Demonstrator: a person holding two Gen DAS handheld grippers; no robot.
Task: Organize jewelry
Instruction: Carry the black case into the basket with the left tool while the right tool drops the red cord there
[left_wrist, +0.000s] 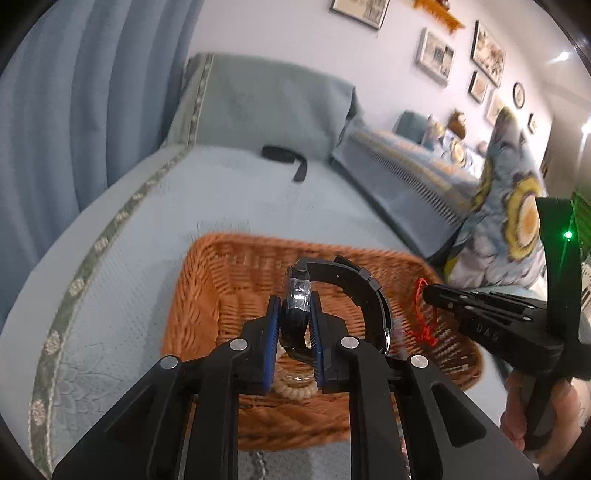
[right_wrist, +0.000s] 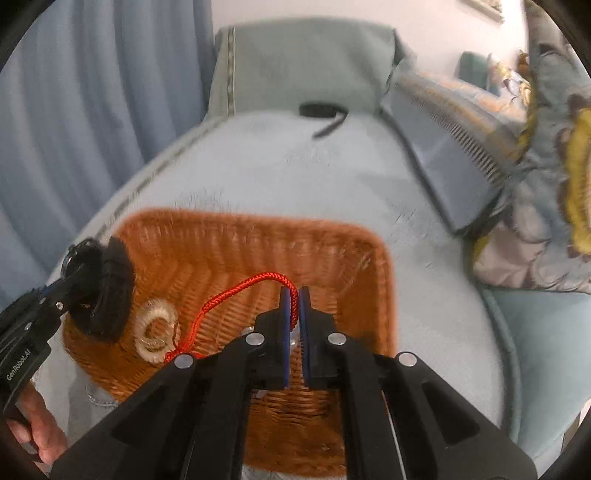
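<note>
An orange wicker basket (left_wrist: 221, 280) (right_wrist: 229, 240) sits on a light blue sofa seat. My left gripper (left_wrist: 294, 310) is shut on a black wristwatch (left_wrist: 354, 284), held over the basket; the watch also shows in the right wrist view (right_wrist: 110, 291). My right gripper (right_wrist: 294, 295) is shut on a red braided cord bracelet (right_wrist: 236, 291), held over the basket; the cord also shows in the left wrist view (left_wrist: 421, 314). A cream beaded bracelet (right_wrist: 155, 332) (left_wrist: 295, 389) lies in the basket.
A black strap-like item (left_wrist: 284, 155) (right_wrist: 325, 112) lies at the back of the seat by the backrest (left_wrist: 273, 103). A floral cushion (left_wrist: 502, 221) leans at the right. Blue curtains (left_wrist: 92, 92) hang at the left.
</note>
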